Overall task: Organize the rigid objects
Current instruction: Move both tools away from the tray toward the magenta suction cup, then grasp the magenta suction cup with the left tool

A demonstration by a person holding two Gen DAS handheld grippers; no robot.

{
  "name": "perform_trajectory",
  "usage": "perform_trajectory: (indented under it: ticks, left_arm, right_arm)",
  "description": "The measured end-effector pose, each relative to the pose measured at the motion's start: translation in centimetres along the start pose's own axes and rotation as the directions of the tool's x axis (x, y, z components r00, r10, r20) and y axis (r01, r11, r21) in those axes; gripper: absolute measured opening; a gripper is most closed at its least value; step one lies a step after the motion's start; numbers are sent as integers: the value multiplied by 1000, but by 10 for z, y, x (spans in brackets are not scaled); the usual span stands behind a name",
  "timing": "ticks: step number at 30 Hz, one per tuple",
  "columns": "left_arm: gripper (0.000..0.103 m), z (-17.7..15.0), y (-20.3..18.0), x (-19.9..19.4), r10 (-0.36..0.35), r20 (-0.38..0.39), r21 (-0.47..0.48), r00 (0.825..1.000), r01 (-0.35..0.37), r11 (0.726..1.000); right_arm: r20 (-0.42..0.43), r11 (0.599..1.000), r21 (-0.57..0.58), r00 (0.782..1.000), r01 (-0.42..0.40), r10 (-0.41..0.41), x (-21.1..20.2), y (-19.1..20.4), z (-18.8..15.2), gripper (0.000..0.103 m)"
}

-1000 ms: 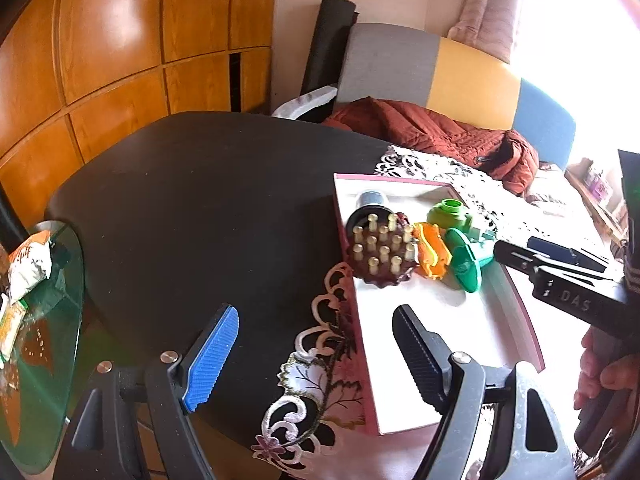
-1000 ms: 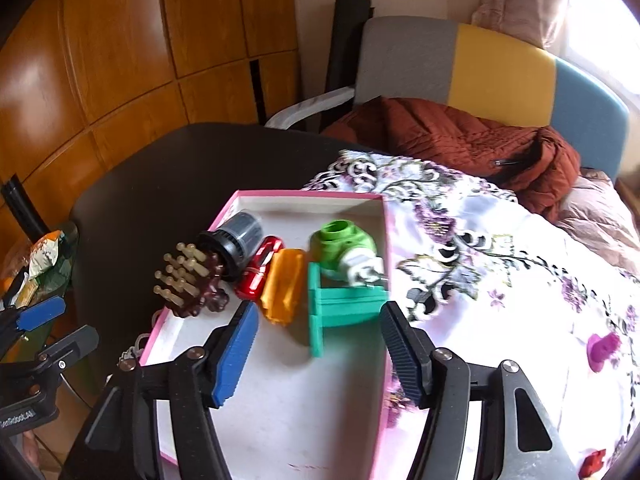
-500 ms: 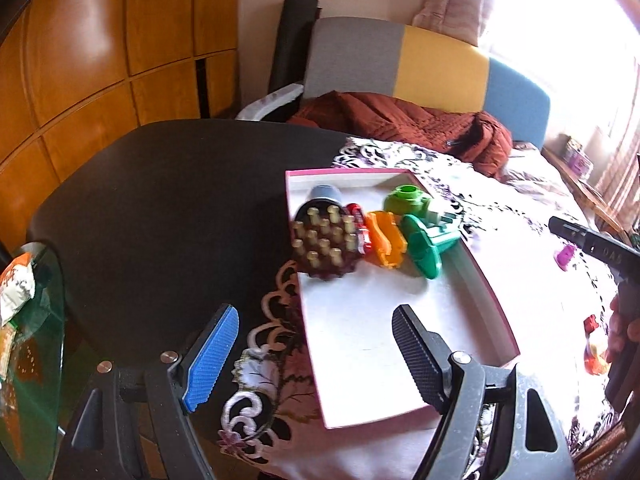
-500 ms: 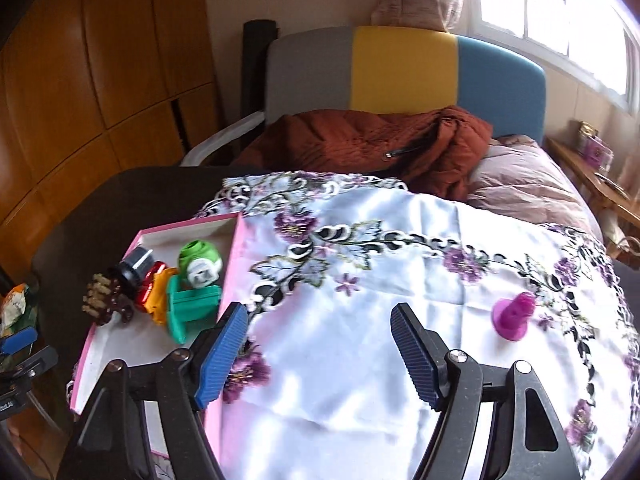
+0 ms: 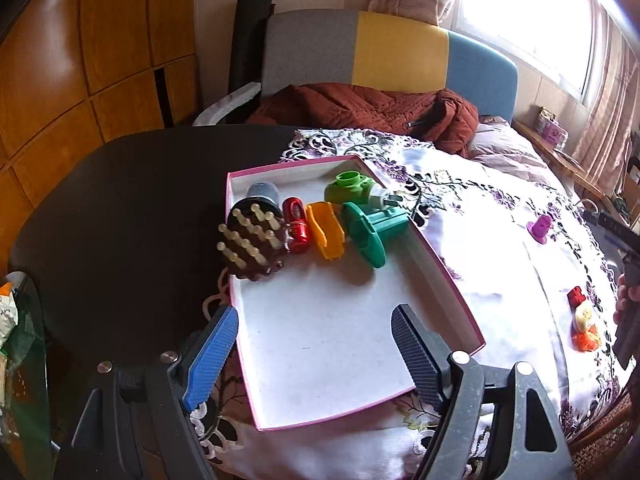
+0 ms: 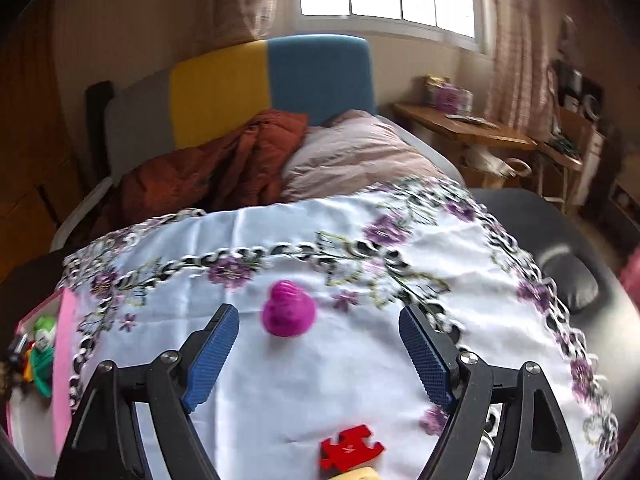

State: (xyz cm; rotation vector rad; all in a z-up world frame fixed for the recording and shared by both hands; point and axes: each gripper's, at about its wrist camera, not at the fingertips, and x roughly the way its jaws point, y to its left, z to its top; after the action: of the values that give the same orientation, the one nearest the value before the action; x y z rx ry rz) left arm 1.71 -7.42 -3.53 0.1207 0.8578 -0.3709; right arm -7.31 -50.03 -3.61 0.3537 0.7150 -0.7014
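Observation:
A pink-rimmed white tray (image 5: 448,272) holds a brown peg disc (image 5: 252,242), a red piece (image 5: 296,226), an orange piece (image 5: 326,230) and green parts (image 5: 368,226). My left gripper (image 5: 314,350) is open and empty over the tray's near end. My right gripper (image 6: 320,350) is open and empty just short of a magenta toy (image 6: 288,310) on the flowered cloth (image 6: 360,360); the toy also shows in the left wrist view (image 5: 540,228). A red puzzle piece (image 6: 350,446) lies close under the right gripper. The tray's edge (image 6: 64,340) shows at far left.
A red piece (image 5: 576,296) and an orange-and-cream toy (image 5: 584,328) lie on the cloth at the right. A rust jacket (image 5: 360,108) lies on the chair behind. A glass side table (image 5: 20,380) stands at the left. A black cushion (image 6: 572,284) lies at the right.
My right gripper has swung right, away from the tray, and now faces the magenta toy. My left gripper has turned right so that the tray sits under it. Both stay open.

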Motion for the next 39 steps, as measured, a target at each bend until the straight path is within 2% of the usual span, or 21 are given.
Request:
perform_trajectory:
  ticks: [1, 5, 7, 16, 23, 26, 29, 32, 39]
  left_arm:
    - [80, 0, -2, 1, -6, -1, 0, 1000, 6, 1000]
    - [80, -1, -7, 5, -22, -17, -4, 1000, 22, 1000]
    - [80, -3, -9, 6, -27, -25, -2, 999, 27, 1000]
    - [79, -6, -19, 8, -44, -36, 37, 998, 46, 998]
    - [78, -4, -21, 9, -58, -42, 10, 997, 59, 998]
    - [73, 3, -24, 9, -98, -40, -14, 994, 98, 995]
    - [73, 14, -41, 10, -156, -34, 6, 987, 156, 988]
    - [73, 26, -72, 17, -201, -52, 75, 978, 205, 976]
    - [72, 43, -163, 47, -292, -98, 269, 952, 307, 913]
  right_arm:
    - [-51, 998, 29, 997, 53, -52, 8, -8, 1, 83]
    - [-48, 990, 133, 998, 49, -43, 10, -30, 4, 83]
    - [-53, 990, 131, 998, 52, -46, 10, -29, 4, 87]
    - [-48, 992, 114, 997, 59, -54, 9, -23, 3, 90]
    - [-55, 980, 176, 995, 93, -85, 9, -38, 5, 91]
    - [-44, 966, 237, 994, 107, -100, 4, -50, 6, 91]
    - [-38, 942, 318, 994, 110, -104, 1, -67, 7, 91]
    - [-37, 914, 392, 995, 102, -95, -2, -80, 5, 91]
    - [-15, 890, 453, 998, 56, -55, -7, -90, 6, 92]
